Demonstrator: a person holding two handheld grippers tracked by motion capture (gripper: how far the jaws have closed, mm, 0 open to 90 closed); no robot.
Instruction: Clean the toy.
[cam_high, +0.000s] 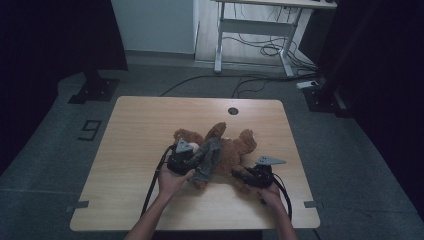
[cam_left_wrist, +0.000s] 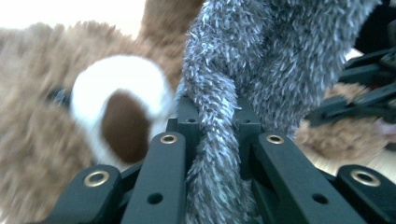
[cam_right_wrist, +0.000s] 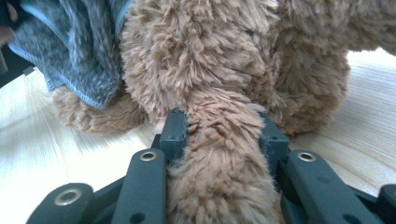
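Wooden table (cam_high: 150, 120), grey floor; left gripper (cam_left_wrist: 212, 135) pinches grey cloth (cam_left_wrist: 280, 51), right gripper (cam_right_wrist: 222, 135) clamps teddy (cam_right_wrist: 224, 70) limb.

- The shaggy plush teddy bear (cam_high: 232, 150) is tan-brown; its round muzzle (cam_left_wrist: 119, 109) is white with a dark brown patch.
- The fuzzy knitted garment (cam_high: 207, 160) is flecked grey with a pale blue edge (cam_right_wrist: 70, 88).
- Both two-jaw grippers, left (cam_high: 192, 161) and right (cam_high: 239, 175), are black, with brass-coloured rivets.
- The wooden table (cam_high: 140, 130) is pale, light-grained.
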